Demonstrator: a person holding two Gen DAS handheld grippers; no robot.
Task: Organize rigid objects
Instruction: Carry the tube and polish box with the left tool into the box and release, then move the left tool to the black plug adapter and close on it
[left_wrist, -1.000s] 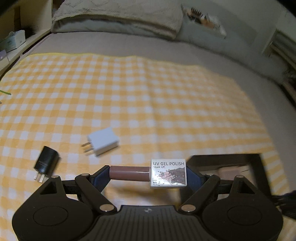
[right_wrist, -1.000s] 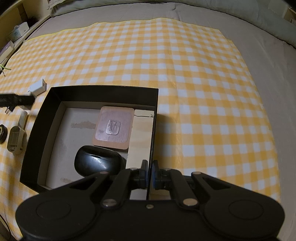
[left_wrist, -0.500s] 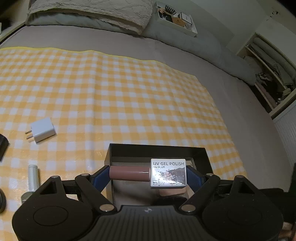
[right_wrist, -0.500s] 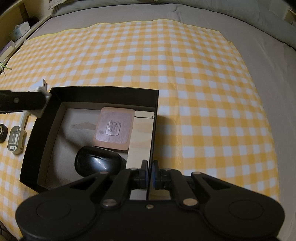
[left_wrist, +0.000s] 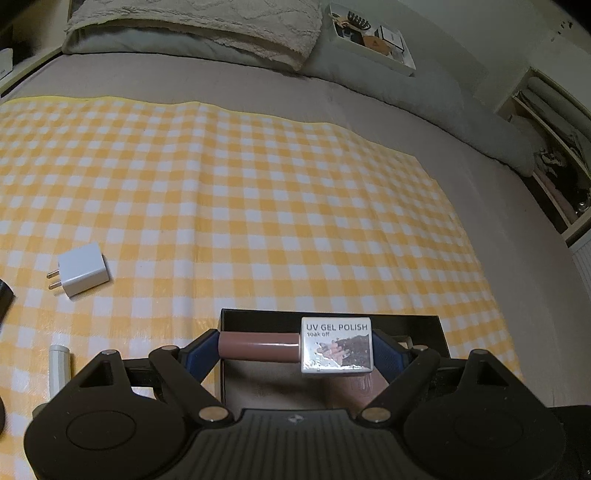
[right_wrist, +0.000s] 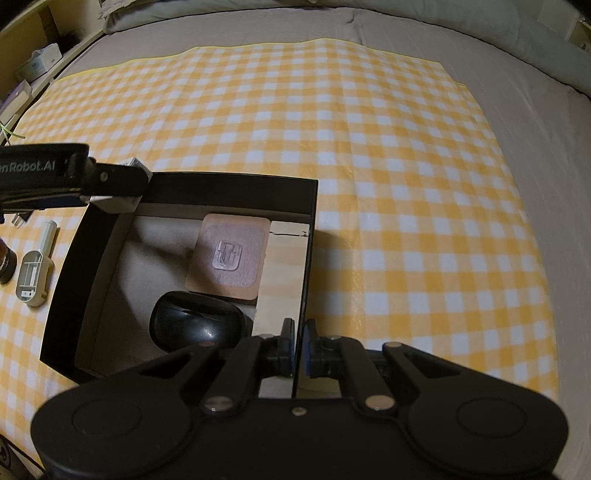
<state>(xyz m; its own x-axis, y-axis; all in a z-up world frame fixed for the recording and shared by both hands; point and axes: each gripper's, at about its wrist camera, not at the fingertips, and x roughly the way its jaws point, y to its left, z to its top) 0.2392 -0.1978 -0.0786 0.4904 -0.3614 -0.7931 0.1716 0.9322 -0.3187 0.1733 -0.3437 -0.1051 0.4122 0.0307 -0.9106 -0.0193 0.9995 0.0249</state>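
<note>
Underneath everything lies the bed (left_wrist: 498, 206), spread with a yellow-and-white checked cloth (left_wrist: 258, 192). On the cloth sits an open black box (right_wrist: 122, 236) holding a tan square pad (right_wrist: 229, 258) and a dark rounded case (right_wrist: 199, 325). The right tool (right_wrist: 299, 347) is clenched on the box's right wall, one finger inside and one outside. The left tool (left_wrist: 295, 345) grips a gel polish bottle (left_wrist: 295, 345) sideways between its fingers, brown cap to the left and labelled white body to the right, held above the box's far left corner. Left of the box on the cloth lie a white plug adapter (left_wrist: 83, 274), a beige holder (right_wrist: 33, 278) and a small white tube (left_wrist: 58, 369).
</note>
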